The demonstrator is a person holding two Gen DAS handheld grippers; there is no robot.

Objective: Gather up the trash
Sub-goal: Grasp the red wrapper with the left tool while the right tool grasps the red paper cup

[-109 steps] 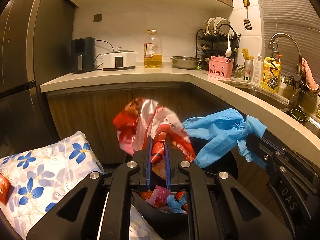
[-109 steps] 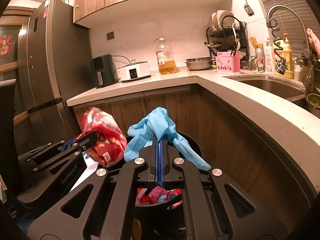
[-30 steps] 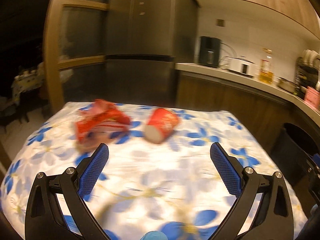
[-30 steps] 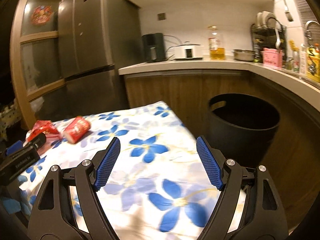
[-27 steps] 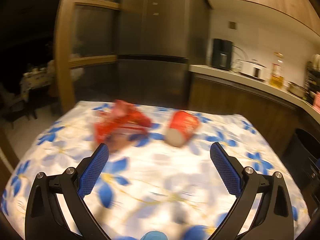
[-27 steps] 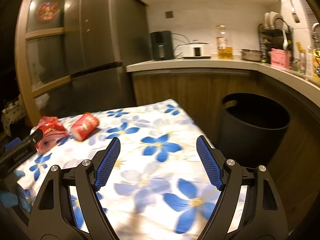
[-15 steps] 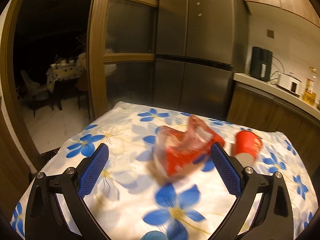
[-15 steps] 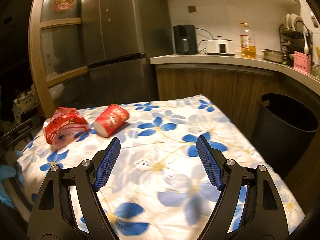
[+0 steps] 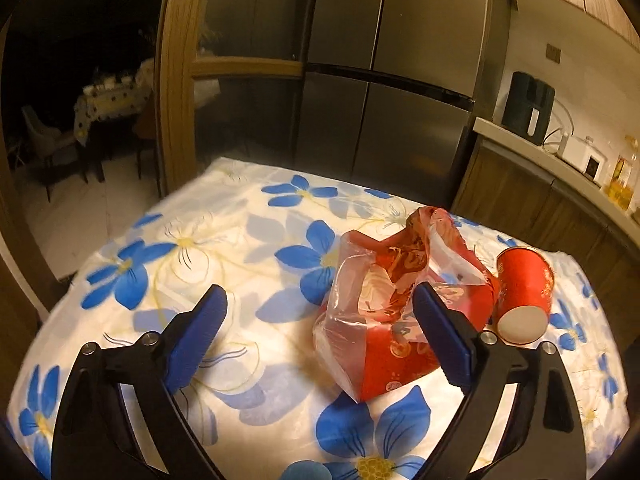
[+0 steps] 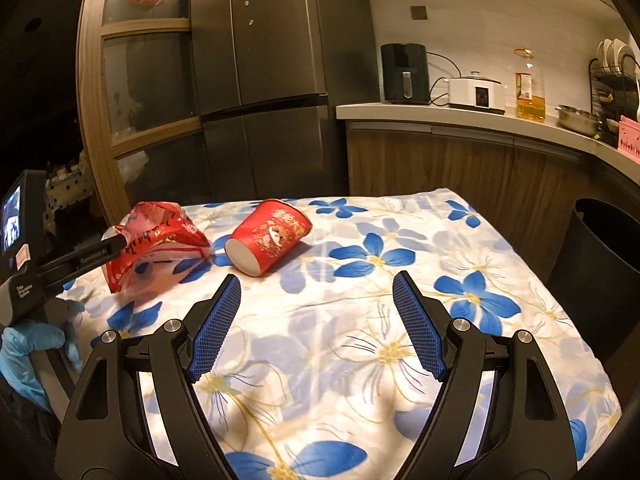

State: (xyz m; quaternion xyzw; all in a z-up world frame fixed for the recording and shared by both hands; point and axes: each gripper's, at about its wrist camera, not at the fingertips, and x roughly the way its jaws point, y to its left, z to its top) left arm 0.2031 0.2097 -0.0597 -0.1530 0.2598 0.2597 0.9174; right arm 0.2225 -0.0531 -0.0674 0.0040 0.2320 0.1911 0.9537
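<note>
Where half a second ago lay farther off, now sits red plastic bag against right pad of closing, empty left gripper; right gripper gapes short of red cup.

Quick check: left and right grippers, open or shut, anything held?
Left gripper: open, fingers closing, red plastic bag partly between them, not gripped.
Right gripper: open, empty; red paper cup lies ahead.

Both grippers are black open-frame plastic with silver screws and blue ridged pads; white lettering, too blurred to read, and a blue glove
</note>
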